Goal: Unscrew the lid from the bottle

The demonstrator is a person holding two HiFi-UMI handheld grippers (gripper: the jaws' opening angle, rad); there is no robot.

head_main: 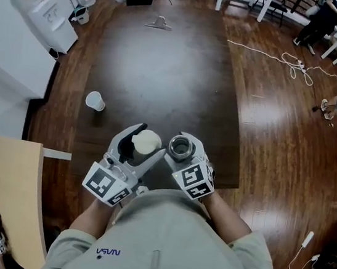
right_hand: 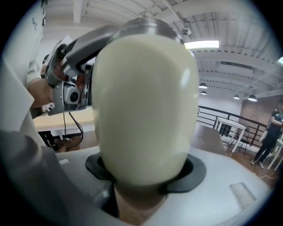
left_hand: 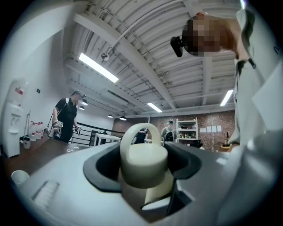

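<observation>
Bottle point(head_main: 180, 147) and lid point(head_main: 147, 141) are separate, one in each gripper, held side by side over the near edge of the desk point(head_main: 164, 74), close in front of the person's chest. The right gripper point(head_main: 181, 149) pinches the bottle. In the head view its open mouth, ringed with a metal rim, faces up at the camera. The right gripper view shows the rounded cream body point(right_hand: 146, 110) filling the space between the jaws, with both dark pads pressed against its sides. The left gripper point(head_main: 145, 145) pinches the lid, a cream cap with a loop handle. In the left gripper view the cap point(left_hand: 144, 165) sits squarely between the two dark pads, and the loop arches behind it. Lid and bottle mouth lie just beside each other; whether they touch cannot be told. Each gripper's marker cube shows nearest the person, the left one point(head_main: 104, 184) and the right one point(head_main: 192, 179).

Near the left edge of the desk, well apart from the grippers, is a white paper cup point(head_main: 95, 100). A small grey object point(head_main: 160, 23) lies at the far edge. Beyond the desk's far left corner a white water dispenser point(head_main: 44, 11) stands against the wall, and a white cable point(head_main: 273, 55) trails over the wooden floor off to the right. A pale wooden board point(head_main: 5, 189) lies off the near left corner.
</observation>
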